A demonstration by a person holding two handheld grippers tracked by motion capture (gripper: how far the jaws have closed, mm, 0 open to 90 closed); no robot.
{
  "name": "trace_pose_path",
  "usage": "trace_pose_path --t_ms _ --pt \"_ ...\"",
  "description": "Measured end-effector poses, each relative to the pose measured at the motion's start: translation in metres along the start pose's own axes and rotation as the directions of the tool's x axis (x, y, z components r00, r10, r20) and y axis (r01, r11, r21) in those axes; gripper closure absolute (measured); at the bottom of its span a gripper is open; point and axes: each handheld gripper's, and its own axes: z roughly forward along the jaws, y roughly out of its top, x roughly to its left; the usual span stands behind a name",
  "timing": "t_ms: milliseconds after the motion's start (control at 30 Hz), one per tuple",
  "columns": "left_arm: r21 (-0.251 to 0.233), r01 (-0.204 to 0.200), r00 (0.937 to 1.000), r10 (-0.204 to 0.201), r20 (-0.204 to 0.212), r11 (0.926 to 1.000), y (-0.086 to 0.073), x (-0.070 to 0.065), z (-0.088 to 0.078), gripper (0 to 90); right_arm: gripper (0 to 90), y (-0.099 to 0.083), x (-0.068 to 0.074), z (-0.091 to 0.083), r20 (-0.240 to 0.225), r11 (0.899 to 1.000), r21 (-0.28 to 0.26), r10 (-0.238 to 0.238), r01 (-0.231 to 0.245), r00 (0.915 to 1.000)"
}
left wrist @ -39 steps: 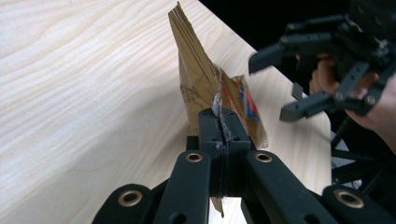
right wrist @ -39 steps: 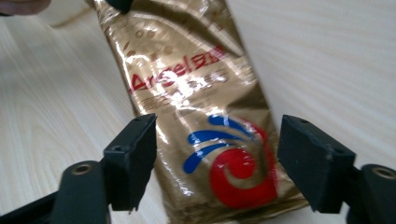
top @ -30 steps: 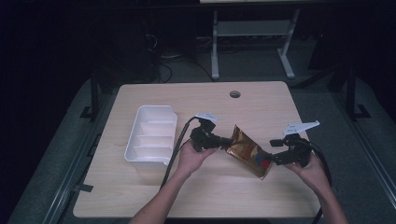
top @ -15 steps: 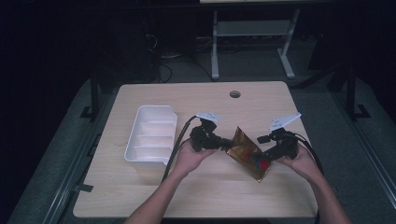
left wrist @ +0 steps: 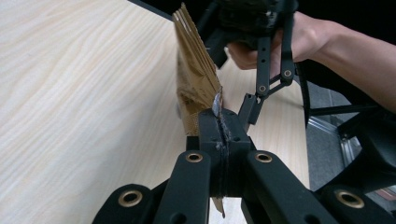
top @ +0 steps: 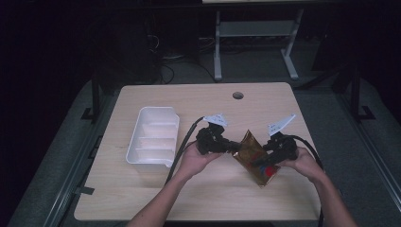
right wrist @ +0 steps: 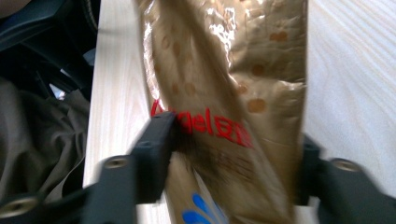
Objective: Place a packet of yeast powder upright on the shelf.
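Brown crinkled foil snack pouch with red lettering (top: 253,156) was held above the pale wooden table (top: 198,99), between 2 grippers. Left gripper (left wrist: 219,135) was clamped tight on its sealed edge. Right gripper (right wrist: 233,154) had just been closing, its jaws pressing both sides of the pouch. White ribbed plastic tray (top: 153,137) stood well apart.

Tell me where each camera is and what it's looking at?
High view: sits above the person's side, looking forward and down on the table, tray, bag, both forearms, left gripper and right gripper.
Left gripper view: rides the left gripper, looking along its shut fingers at the bag's edge; the other hand shows beyond.
Right gripper view: rides the right gripper, whose fingers, just closing, flank the bag.
All three share the bag and table.
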Motion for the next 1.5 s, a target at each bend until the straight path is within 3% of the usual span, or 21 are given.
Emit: trace_pose_path --t_ms 100,233,267,367,467,867,1233,1500 --pt "-0.008 0.006 0.9998 -0.006 -0.02 1.0 -0.001 0.002 -0.003 86.5 69.1 -0.002 0.001 -0.006 -0.033 1.0 -0.013 -0.003 0.002 0.9995" --pt "-0.03 0.04 0.9983 -0.041 -0.042 0.9987 -0.003 0.006 -0.005 74.8 73.4 -0.002 0.007 -0.013 -0.015 1.0 -0.023 -0.005 0.005 0.9999" --pt "-0.037 0.043 0.9977 -0.045 -0.051 0.9984 -0.004 0.007 -0.006 69.0 74.0 -0.003 0.009 -0.017 0.005 0.999 -0.033 -0.003 0.004 1.0" --pt "-0.051 0.054 0.9954 -0.057 -0.077 0.9973 -0.008 0.009 -0.008 63.4 74.5 -0.005 0.01 -0.023 0.025 0.998 -0.058 0.002 -0.001 0.9997" --pt "-0.051 0.057 0.9945 -0.061 -0.085 0.9971 -0.013 0.01 -0.01 61.0 74.9 -0.009 0.011 -0.034 0.074 0.996 -0.092 0.022 -0.015 0.997" --pt "-0.02 0.01 0.9932 -0.012 -0.116 0.9997 -0.028 0.0 -0.011 56.7 75.1 -0.018 0.009 -0.058 0.154 0.976 -0.204 0.113 -0.08 0.9816" --pt "0.002 -0.003 0.9911 0.003 -0.133 1.0 -0.051 -0.008 -0.01 49.0 75.1 -0.008 0.01 -0.063 0.218 0.972 -0.214 0.142 -0.095 0.9657" --pt "0.022 -0.019 0.9916 0.021 -0.128 0.9996 -0.064 -0.018 -0.012 45.0 75.2 -0.001 0.01 -0.07 0.224 0.957 -0.269 0.173 -0.11 0.9591"
